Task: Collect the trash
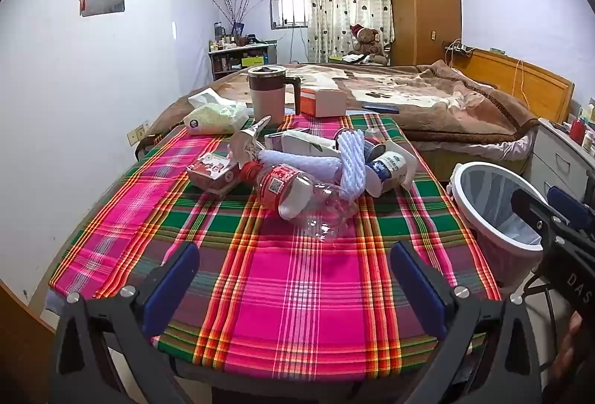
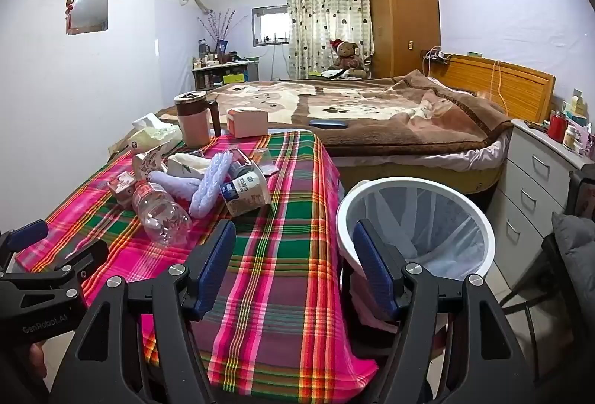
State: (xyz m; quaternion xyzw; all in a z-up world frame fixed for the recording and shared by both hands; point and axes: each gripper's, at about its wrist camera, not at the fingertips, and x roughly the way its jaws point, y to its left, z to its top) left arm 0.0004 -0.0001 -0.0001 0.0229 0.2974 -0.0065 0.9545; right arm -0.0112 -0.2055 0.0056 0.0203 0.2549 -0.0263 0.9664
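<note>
2 released claws hover over the near edge of a plaid-covered table point(image 1: 297, 292) piled with trash.

From the left: a red carton point(image 1: 214, 173), a crushed clear bottle point(image 1: 297, 196) with a red label, white foam netting point(image 1: 351, 158) and a blue-and-white milk carton point(image 1: 390, 168) lie heaped mid-table; the left claw point(image 1: 293, 277) is spread wide with nothing between its pads, the right claw point(image 2: 293, 266) likewise gapes, and the white-rimmed bin point(image 2: 416, 218) stands just beside the table's right edge.

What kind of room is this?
A bedroom in a home, most likely: a bed with a brown blanket, a wooden wardrobe and a teddy bear by the curtains.
</note>
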